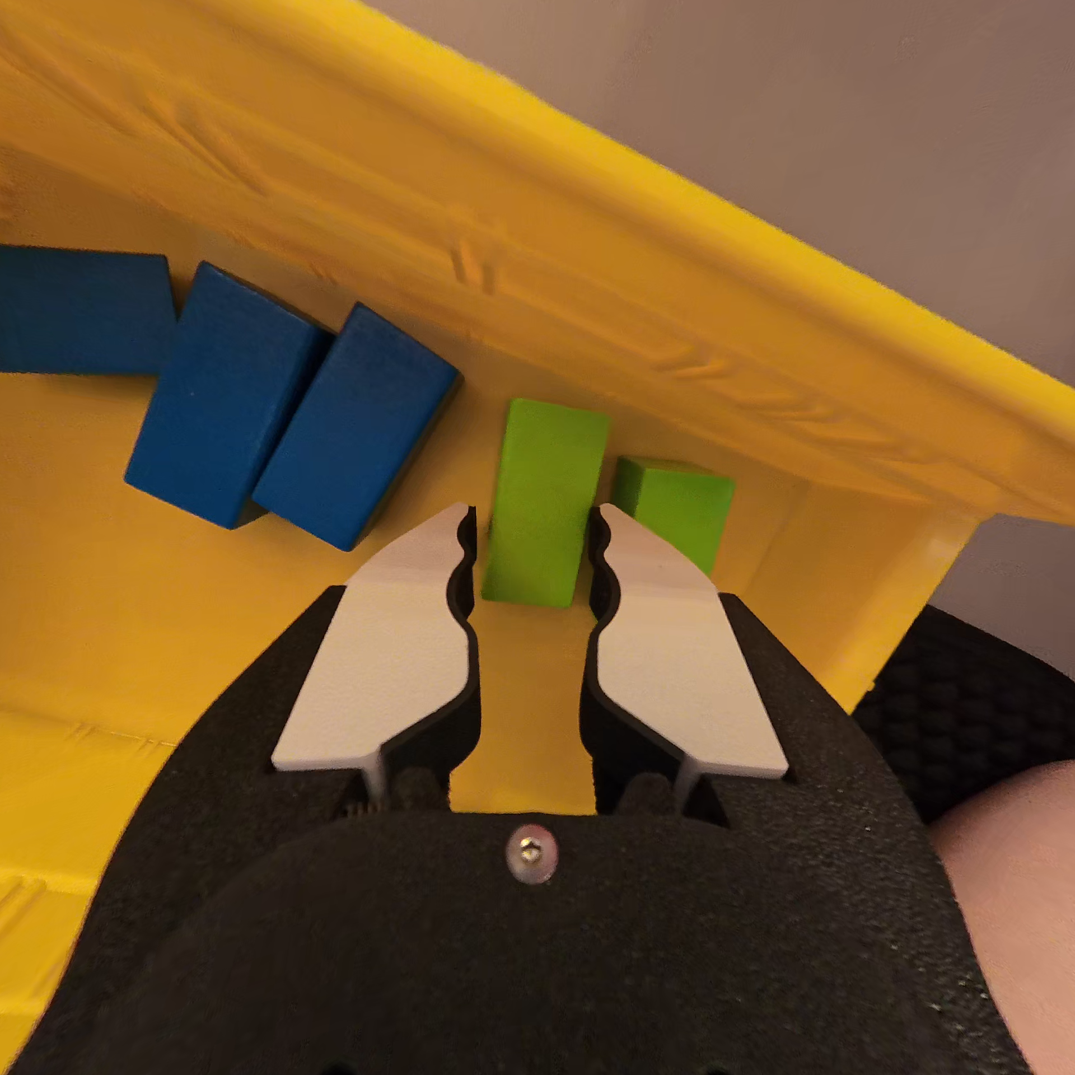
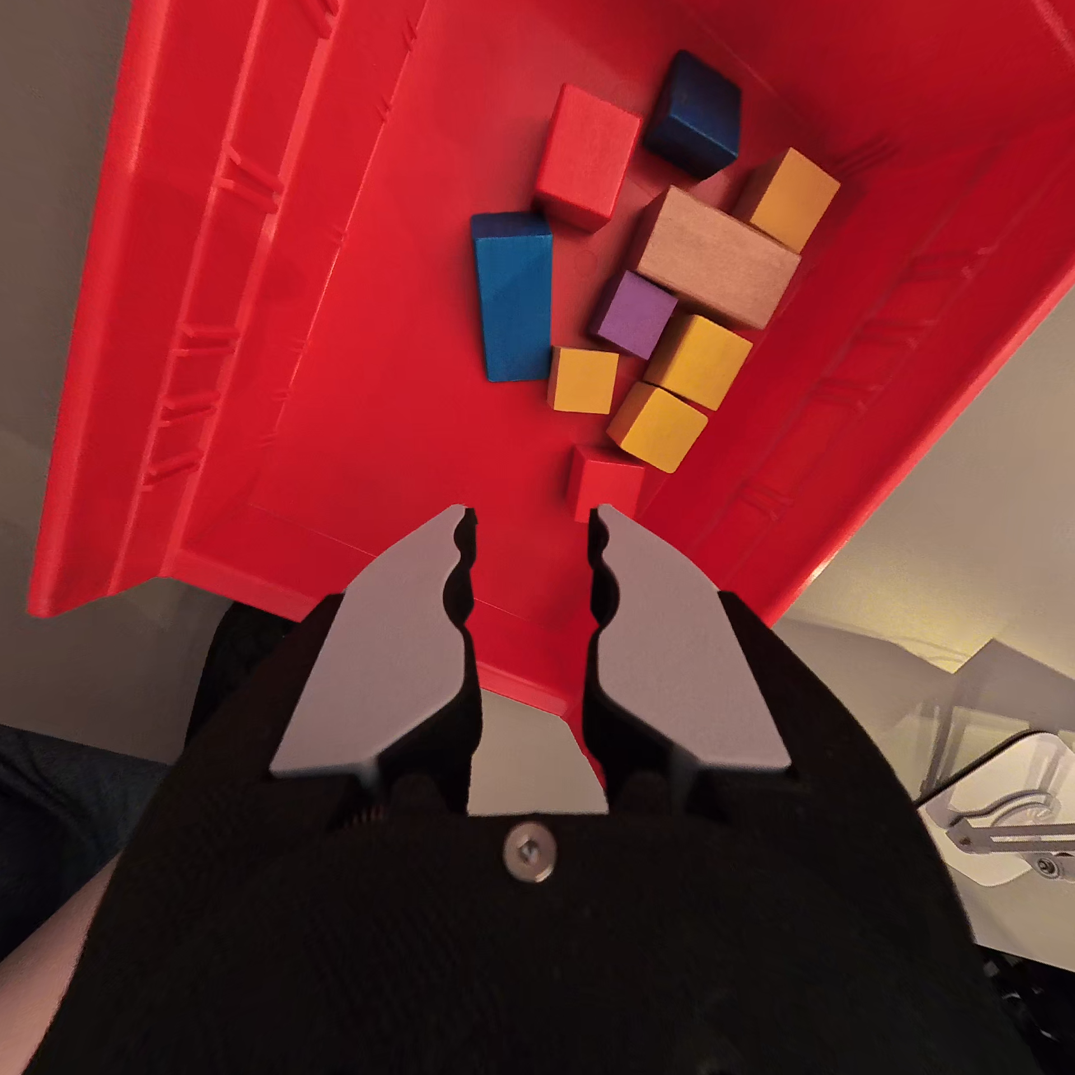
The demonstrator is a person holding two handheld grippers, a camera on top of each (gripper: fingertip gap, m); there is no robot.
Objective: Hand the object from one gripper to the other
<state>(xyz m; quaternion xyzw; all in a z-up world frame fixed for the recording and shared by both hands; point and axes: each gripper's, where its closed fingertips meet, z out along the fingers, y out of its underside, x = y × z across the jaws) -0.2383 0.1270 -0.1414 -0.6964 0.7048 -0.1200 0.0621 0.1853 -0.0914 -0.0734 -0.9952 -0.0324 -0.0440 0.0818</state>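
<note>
The left gripper is reaching into a yellow plastic bin, its white fingers spread apart and straddling the near end of a tall green block; narrow gaps are showing on both sides of the block, so the jaws are sitting released around it rather than pinching it. That green block is lying on the bin floor, close to the far wall. Just beyond the right fingertip a second, shorter green block is sitting beside the first one, nearer the bin's corner. Off to the left, two dark blue blocks are leaning side by side and touching, and a third blue block is lying farther left, cut by the frame edge. In the right wrist view, the right gripper is hanging over the near part of a red plastic bin, jaws released and gripping nothing. A small red cube is lying just past its right fingertip. Beyond that, three yellow cubes are clustering together with a purple cube touching them, and a long blue block is lying to their left. Farther still, a plain tan wooden block, an orange-yellow block, a red block and a dark blue block are resting near the far end
</note>
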